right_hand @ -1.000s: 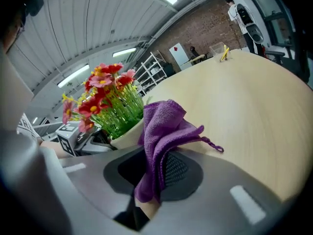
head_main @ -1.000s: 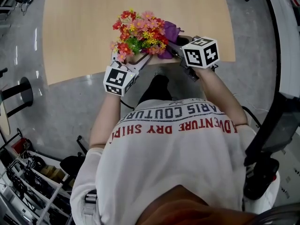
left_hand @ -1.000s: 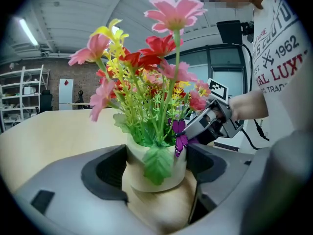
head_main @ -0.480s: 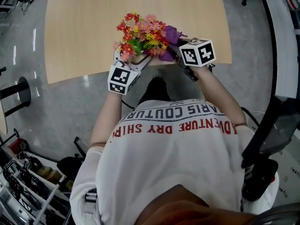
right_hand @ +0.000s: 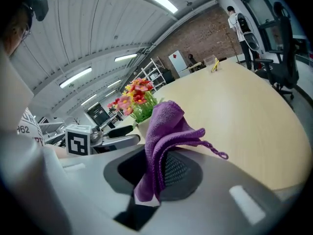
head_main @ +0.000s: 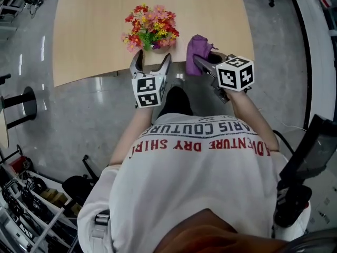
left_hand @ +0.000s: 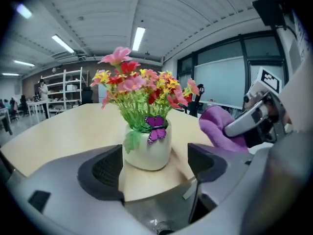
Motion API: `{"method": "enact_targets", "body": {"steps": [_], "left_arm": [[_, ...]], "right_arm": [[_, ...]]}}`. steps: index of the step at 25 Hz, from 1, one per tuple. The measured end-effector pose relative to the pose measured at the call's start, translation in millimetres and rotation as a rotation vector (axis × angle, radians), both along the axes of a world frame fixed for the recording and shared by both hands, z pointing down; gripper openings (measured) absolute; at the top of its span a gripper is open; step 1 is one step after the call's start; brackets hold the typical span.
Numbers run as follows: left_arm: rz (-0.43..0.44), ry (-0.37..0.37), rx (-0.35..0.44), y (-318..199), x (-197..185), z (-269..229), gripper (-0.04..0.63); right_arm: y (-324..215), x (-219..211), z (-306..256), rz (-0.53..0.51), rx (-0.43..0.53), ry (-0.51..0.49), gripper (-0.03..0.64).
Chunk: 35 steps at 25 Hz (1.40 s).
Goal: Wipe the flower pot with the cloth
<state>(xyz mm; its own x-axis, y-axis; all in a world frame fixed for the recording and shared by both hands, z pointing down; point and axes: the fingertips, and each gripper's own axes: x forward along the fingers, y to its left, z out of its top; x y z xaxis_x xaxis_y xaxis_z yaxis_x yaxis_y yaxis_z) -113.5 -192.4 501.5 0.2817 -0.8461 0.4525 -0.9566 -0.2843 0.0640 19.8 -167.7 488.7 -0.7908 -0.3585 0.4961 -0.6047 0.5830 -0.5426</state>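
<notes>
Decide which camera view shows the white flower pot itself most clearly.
The left gripper view: the flower pot stands side-on beyond the open jaws. From the head view the flowers cover it; in the right gripper view only a sliver shows behind the cloth.

Flower pot [left_hand: 146,153]: white, smooth, soft gloss, ceramic-like.
Flowers [left_hand: 139,89], purple butterfly [left_hand: 155,129]: artificial look; plastic or fabric, cannot tell which.
Cloth [right_hand: 164,136]: purple, nubby pile, matt, corded edge.
Table [head_main: 95,30]: pale wood-grain top, smooth, matt.
Floor [head_main: 79,109], near side: grey, polished, mirrors ceiling lights.
Left gripper [left_hand: 155,163], right gripper [right_hand: 156,168]: grey plastic shells, smooth, matt; pads [left_hand: 105,173] black, fine mesh texture.
Marker cube [head_main: 235,73]: white faces, black print, matt.
Shirt [head_main: 200,167]: white knit fabric, printed letters.
</notes>
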Motion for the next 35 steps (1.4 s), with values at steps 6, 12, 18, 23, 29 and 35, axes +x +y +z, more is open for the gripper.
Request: {"method": "enact_targets", "body": {"steps": [6,12,18,23,29,35], "left_arm": [[-0.216,-0.046,0.005,4.3,7.4,2.0,0.4],[-0.334,-0.047,-0.032,-20.5,12.4,20.2,0.4],[-0.376,-0.076,-0.008,-32.5,0.7,17.7,0.4],[-0.345,-0.075,0.008,-31.7,-0.5,19.4,0.4],[-0.225,-0.06,0.011,-28.4,-7.1,9.7,0.4],[-0.037,-0.059,0.019,-31.6,-13.2,7.6,0.399]], "right_arm": [[49.3,33.2,-15.9,0.033,0.023,-0.005,0.048],[65.0,69.5,-13.4,0.105,0.023,0.027,0.048],[75.4,79.7,-10.1,0.13,0.004,0.034,0.048],[73.1,73.5,-6.9,0.114,0.01,0.041,0.048],[55.3,49.9,-19.6,0.088,0.023,0.011,0.048],[25.0,14.9,-24.8,0.057,0.024,-0.046,0.048]]}}
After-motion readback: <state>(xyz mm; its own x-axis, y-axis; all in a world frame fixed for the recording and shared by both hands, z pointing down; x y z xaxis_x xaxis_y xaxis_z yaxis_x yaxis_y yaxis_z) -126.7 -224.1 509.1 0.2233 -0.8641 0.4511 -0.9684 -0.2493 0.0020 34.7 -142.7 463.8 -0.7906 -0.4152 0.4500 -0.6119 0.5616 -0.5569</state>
